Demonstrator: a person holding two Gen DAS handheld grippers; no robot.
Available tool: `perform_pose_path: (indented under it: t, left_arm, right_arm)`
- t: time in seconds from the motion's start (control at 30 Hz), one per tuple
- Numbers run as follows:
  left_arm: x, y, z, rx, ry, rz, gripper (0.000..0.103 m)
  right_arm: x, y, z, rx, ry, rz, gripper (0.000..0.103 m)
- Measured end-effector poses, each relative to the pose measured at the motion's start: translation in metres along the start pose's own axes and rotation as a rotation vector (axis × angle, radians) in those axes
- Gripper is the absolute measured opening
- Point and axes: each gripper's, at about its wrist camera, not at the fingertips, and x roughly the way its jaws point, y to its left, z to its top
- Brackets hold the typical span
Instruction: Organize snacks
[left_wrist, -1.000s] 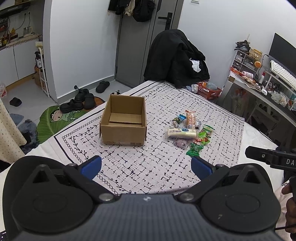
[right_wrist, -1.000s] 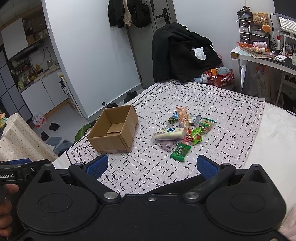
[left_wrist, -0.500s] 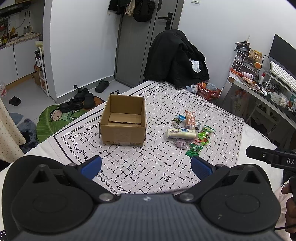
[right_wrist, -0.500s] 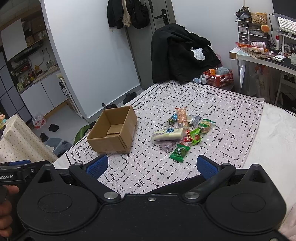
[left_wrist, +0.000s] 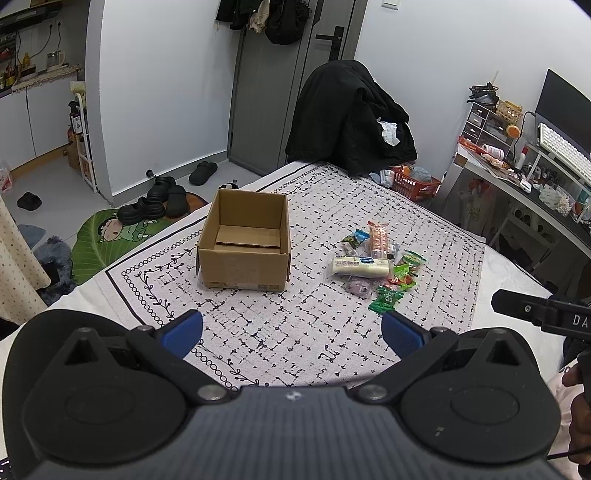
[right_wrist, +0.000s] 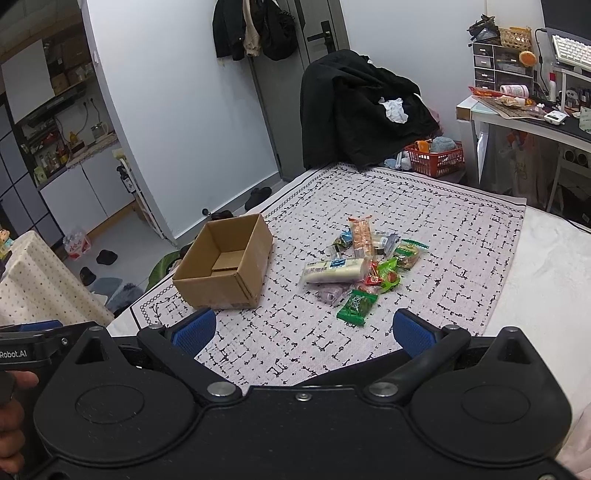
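An open, empty cardboard box (left_wrist: 244, 242) (right_wrist: 227, 262) stands on a patterned cloth (left_wrist: 295, 332) (right_wrist: 443, 236). To its right lies a pile of snack packets (left_wrist: 380, 264) (right_wrist: 364, 264): a long white pack (left_wrist: 361, 266) (right_wrist: 334, 270), an orange pack (right_wrist: 360, 230), a green packet (left_wrist: 386, 298) (right_wrist: 356, 306) nearest me. My left gripper (left_wrist: 291, 330) is open and empty, held above the cloth's near edge. My right gripper (right_wrist: 304, 330) is open and empty, just short of the green packet.
The cloth covers a bed. A chair draped in black clothes (left_wrist: 351, 118) stands beyond it, with a red basket (right_wrist: 436, 157) beside. A desk (right_wrist: 524, 114) with clutter is on the right. Shoes (left_wrist: 155, 203) and a green mat lie on the floor at left.
Both grippers have shifted only slightly; the scene sits a little lower and left in the right wrist view. Nothing was picked up or moved.
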Motion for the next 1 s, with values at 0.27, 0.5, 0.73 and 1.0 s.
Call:
perform_pose_path:
  t: [0.27,0.5,0.73,1.0]
  left_arm:
    - [0.002,-0.004,0.001,0.002,0.001,-0.001,0.103]
    - [0.009,-0.007,0.005,-0.005,-0.003,0.007,0.103]
    - [0.021,-0.013,0.01,-0.008,0.005,0.006,0.103]
    - [0.038,-0.023,0.012,0.003,0.027,0.011,0.103]
  right_arm:
    - [0.002,-0.006,0.005,0.007,-0.012,0.014,0.103]
    - [0.011,-0.013,0.01,0.009,-0.004,0.026,0.103]
    - [0.019,-0.025,0.012,0.037,0.001,0.03,0.103]
    - [0.032,-0.039,0.014,0.06,0.014,0.034,0.103]
